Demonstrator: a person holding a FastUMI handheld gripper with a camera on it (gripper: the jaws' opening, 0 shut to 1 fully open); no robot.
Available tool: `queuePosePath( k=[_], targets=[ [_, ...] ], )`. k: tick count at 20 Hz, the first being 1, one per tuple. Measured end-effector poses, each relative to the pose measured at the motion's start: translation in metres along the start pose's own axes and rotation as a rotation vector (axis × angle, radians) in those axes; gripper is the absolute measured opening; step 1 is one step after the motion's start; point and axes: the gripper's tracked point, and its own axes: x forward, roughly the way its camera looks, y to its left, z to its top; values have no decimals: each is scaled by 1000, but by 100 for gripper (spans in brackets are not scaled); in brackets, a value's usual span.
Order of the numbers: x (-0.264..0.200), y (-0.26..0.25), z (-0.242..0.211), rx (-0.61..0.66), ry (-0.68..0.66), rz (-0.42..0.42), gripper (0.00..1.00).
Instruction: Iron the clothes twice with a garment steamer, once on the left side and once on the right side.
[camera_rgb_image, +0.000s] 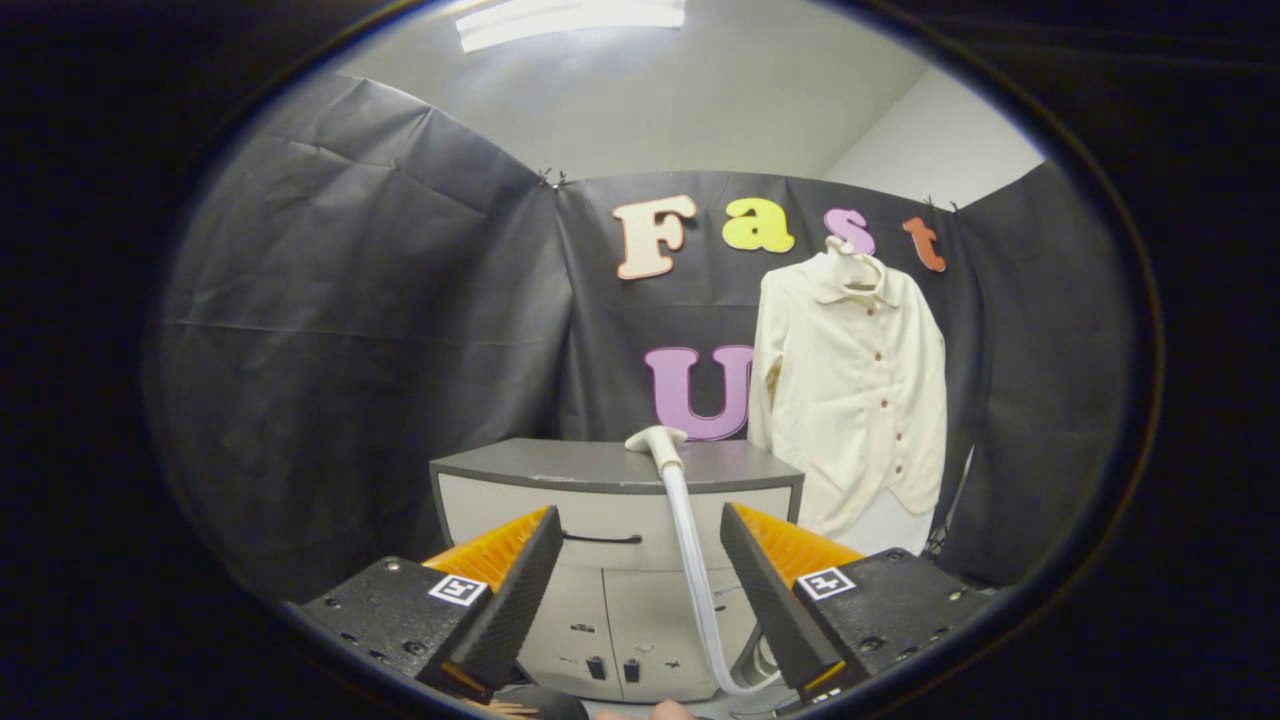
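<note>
Booth with black cloth walls, white ceiling and a ceiling light (570, 20) overhead. A grey-topped cabinet, the counter (560, 466), stands against the back wall; pale front, a drawer with a dark handle (602, 539), two lower doors below it.

Steamer head (657, 440) lies on the counter top near its back edge, roughly centred. Its pale hose (692, 550) drops from the head over the front edge, runs down the cabinet face and curls toward the floor near the right finger.

Cream button-front shirt (850, 390) hangs on a hanger against the back wall, just right of the counter and partly behind its right corner; sleeves hang down, buttons done up, hem reaching below counter-top level.

Claw (640, 580) spread wide, nothing between the fingers, held low in front of the cabinet and well short of the steamer head. Hose passes through the gap between the fingers in view, nearer the right one, but lies beyond them, not touched. Shirt is beyond and to the right of the right finger.
</note>
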Motion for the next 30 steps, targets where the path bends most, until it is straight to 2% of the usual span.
queuePosePath(
  k=[4, 11, 17, 20, 25, 27, 30],
  targets=[
    [34, 7, 2, -5, 13, 11, 97],
    [111, 13, -17, 17, 133, 7, 97],
    [174, 14, -27, 94, 190, 19, 97],
    [207, 6, -33, 64, 224, 2, 94],
    [258, -13, -45, -59, 270, -41, 93],
    [271, -17, -54, -86, 305, -48, 89],
    [288, -22, -63, -108, 321, -59, 74]
  ],
)
